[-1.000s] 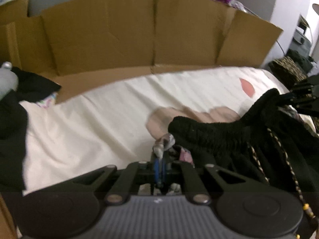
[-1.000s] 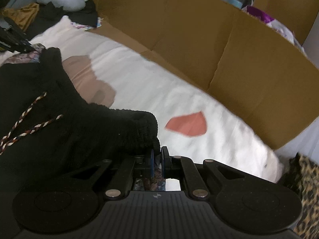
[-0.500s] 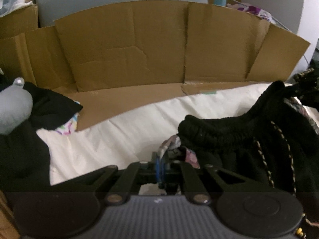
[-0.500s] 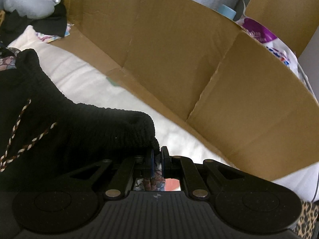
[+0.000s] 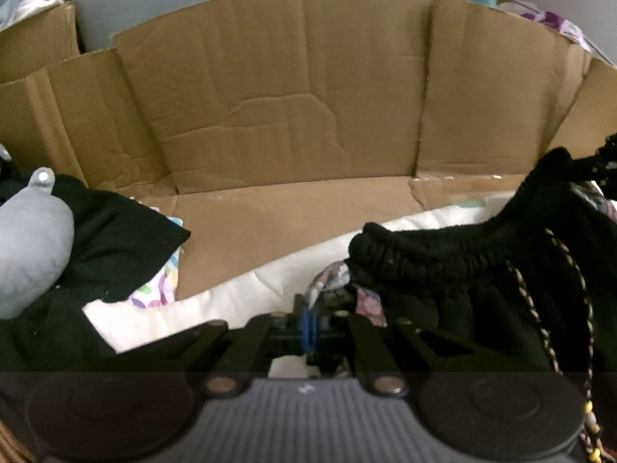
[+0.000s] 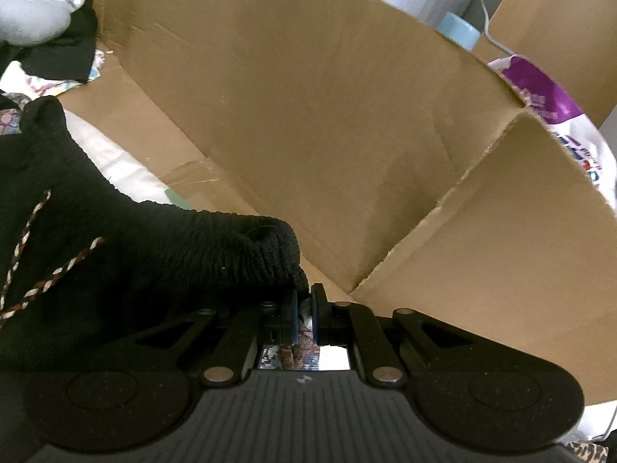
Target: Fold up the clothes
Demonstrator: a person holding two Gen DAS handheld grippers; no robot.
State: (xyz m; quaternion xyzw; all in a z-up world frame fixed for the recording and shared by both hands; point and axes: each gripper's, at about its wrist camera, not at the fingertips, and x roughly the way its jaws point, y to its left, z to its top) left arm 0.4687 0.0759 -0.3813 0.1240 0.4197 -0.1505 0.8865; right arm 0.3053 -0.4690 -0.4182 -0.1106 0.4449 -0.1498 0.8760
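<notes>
Black knit garment (image 5: 455, 254) with a floral-print lining (image 5: 368, 301); its braided drawstring (image 6: 58, 270) is brown, white and black. Plain brown cardboard (image 5: 277, 88), cream sheet (image 5: 231, 301), grey plush toy (image 5: 31, 247), black cloth (image 5: 112, 239), pastel-spotted fabric (image 5: 162, 285)

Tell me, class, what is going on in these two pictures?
A person is folding clothes with two handheld grippers. The left gripper and the right gripper are each shut on an end of the elastic waistband of a black knitted garment with a braided drawstring, holding it stretched above a cream bedsheet. A brown cardboard wall stands behind, and a grey plush toy lies on dark cloth to the left.
</notes>
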